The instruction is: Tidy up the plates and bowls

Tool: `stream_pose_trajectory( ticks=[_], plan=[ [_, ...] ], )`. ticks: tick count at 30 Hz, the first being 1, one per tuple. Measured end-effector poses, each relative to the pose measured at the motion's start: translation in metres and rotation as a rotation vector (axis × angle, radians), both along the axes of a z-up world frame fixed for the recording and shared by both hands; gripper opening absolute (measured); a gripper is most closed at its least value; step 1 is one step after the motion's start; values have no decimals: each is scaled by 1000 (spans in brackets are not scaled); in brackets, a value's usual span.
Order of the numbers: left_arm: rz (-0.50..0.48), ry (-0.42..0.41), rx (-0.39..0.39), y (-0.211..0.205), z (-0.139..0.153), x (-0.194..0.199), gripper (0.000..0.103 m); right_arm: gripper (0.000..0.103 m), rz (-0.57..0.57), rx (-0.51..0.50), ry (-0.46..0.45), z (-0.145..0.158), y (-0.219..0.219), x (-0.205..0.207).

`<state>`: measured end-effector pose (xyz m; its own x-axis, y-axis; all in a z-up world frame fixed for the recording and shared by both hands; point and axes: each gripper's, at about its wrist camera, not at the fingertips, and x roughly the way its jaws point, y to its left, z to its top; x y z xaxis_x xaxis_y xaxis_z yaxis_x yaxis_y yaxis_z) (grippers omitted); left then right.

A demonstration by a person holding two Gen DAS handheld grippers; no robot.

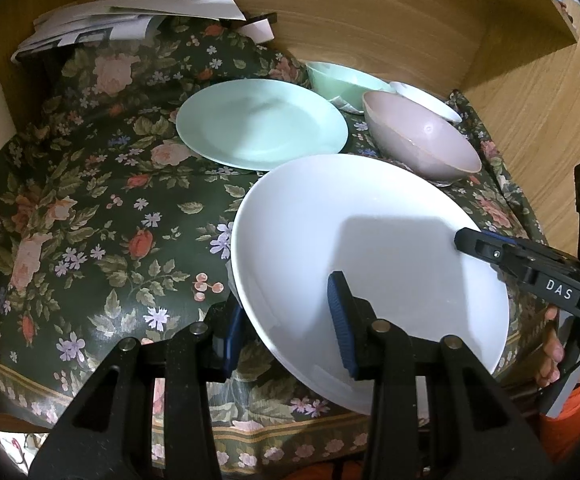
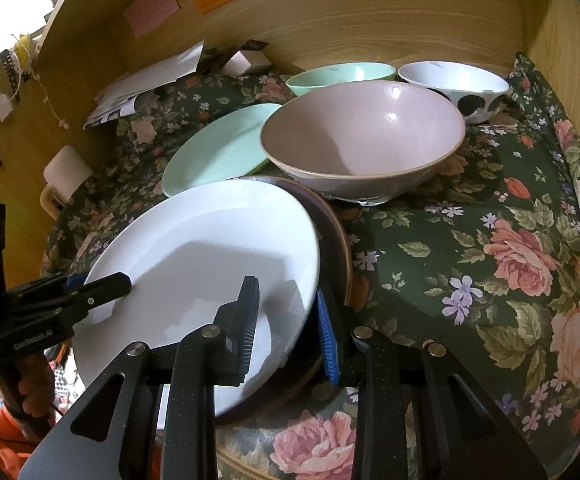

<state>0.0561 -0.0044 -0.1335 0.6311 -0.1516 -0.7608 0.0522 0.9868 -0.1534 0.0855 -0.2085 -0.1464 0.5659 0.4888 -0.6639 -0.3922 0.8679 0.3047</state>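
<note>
Left gripper [image 1: 288,330]: black scissor-style linkage arms with slotted cut-outs and round silver pivot pins; fingers [image 1: 340,320] faced with ribbed blue pads. Right gripper [image 2: 286,326]: same build, speckled black arms, silver pins, ribbed blue pads [image 2: 326,336]. Seen from the side, each has a narrow black finger with a small silver screw and a blue insert; one body carries white lettering "DAS", the other a small white brand mark. Sleeve [image 1: 566,428]: orange.
</note>
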Motion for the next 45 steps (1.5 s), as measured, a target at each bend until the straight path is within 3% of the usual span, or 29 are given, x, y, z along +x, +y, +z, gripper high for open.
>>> stream_pose_trajectory(
  ticks=[13,26,34,38,39,45],
  plan=[
    [0,14,8,0,-3,7,40,28,9,-5,5,1,1,5],
    [-15,0,64,-4,-3,13,42,28,13,-64,-7,7,3,-1],
    [-39,4,96,-9,-4,19,42,29,-32,-109,-67,18,-4,-11],
    [-29,-20,102,-7,2,19,52,31,-33,-104,-80,24,-3,-13],
    [-25,-29,102,-7,4,18,58,33,-32,-100,-87,26,-3,-13],
    [9,-128,125,3,28,11,71,51,-39,-99,-178,50,4,-14]
  ],
)
